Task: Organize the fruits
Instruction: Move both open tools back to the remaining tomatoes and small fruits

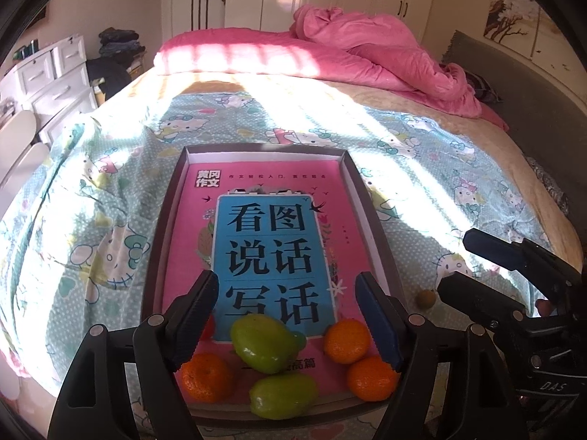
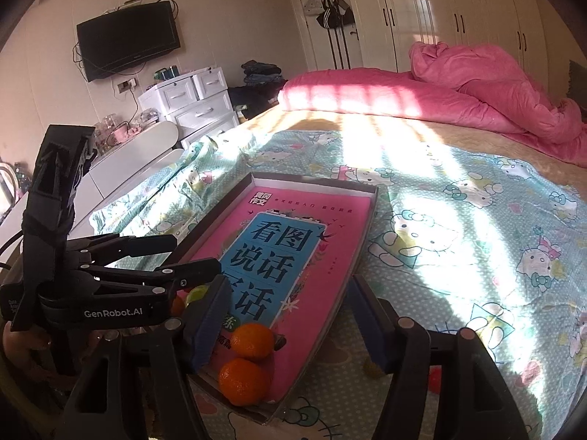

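Observation:
A shallow dark box point(image 1: 167, 198) point(image 2: 368, 234) lies on the bed with a pink and blue book point(image 1: 271, 242) point(image 2: 279, 256) inside. On the book's near end lie two green fruits point(image 1: 262, 343) point(image 1: 282, 394), three oranges point(image 1: 207, 377) point(image 1: 345, 341) point(image 1: 370, 377) and a red fruit point(image 1: 208, 326), mostly hidden. A small yellow-green fruit point(image 1: 425, 299) lies on the sheet right of the box. My left gripper point(image 1: 288, 315) is open and empty above the fruits. My right gripper point(image 2: 286, 319) is open and empty over the box's near right edge; it also shows in the left wrist view point(image 1: 462, 260).
The bed has a Hello Kitty sheet point(image 1: 91, 227) point(image 2: 458, 242) and a pink quilt point(image 1: 367, 44) point(image 2: 477, 84) at the far end. White drawers point(image 2: 190, 102) and a white board point(image 2: 135, 157) stand left of the bed. Small yellow and red items point(image 2: 434, 376) lie by my right gripper.

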